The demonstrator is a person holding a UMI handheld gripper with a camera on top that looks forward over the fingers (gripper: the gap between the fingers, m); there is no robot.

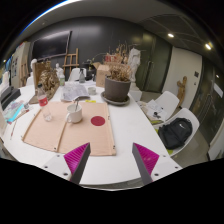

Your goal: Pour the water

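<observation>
Fingers (80,158) first, nearest of all: two dark prongs with magenta pads, spread wide, and the gripper (113,160) has nothing between them, just bare white table (125,135). It hovers high above the near edge, well back from the work.

Beyond the fingers lies a tan mat (62,130), running away to the far left. On it stands a white cup (74,113), upright, with a red coaster (98,120) just to its right and a small clear glass (47,113) to its left. Farther back there's a pale, shiny cluster (74,93) that may hold the pouring vessel, but I can't make out which item carries the water. A potted plant (117,85) sits at the far right of the table, and a white chair (180,128) with a dark bag waits off to the right.

So the job, I'd say, hasn't started: no vessel is in hand.

The risks from here: the far cluster is crowded, so a wide-open approach could clip a neighbour and topple it. The cup and glass stand between the gripper and that cluster, so a low reach could knock either over. And a grip taken too high on a full vessel could let it swing and spill onto the mat.
</observation>
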